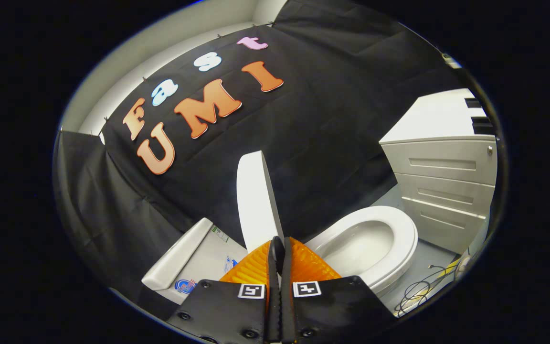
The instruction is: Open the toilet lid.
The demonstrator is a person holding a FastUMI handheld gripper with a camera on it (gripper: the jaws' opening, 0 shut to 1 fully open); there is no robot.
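Note:
The white toilet lid (255,200) stands raised, nearly upright and seen almost edge-on, between the tank (186,260) and the bowl. The seat (401,248) is down, and the bowl (358,248) lies uncovered to the right of the lid. My gripper (278,249) is shut: its orange fingers (251,272) meet along a thin seam with nothing between them. The black fingertips sit right at the lid's lower edge. I cannot tell whether they touch it.
A white cabinet with drawers (442,181) stands to the right, beyond the toilet. Loose cables (418,291) lie on the grey floor beside the bowl. Black cloth walls close the booth behind and to the left of the tank.

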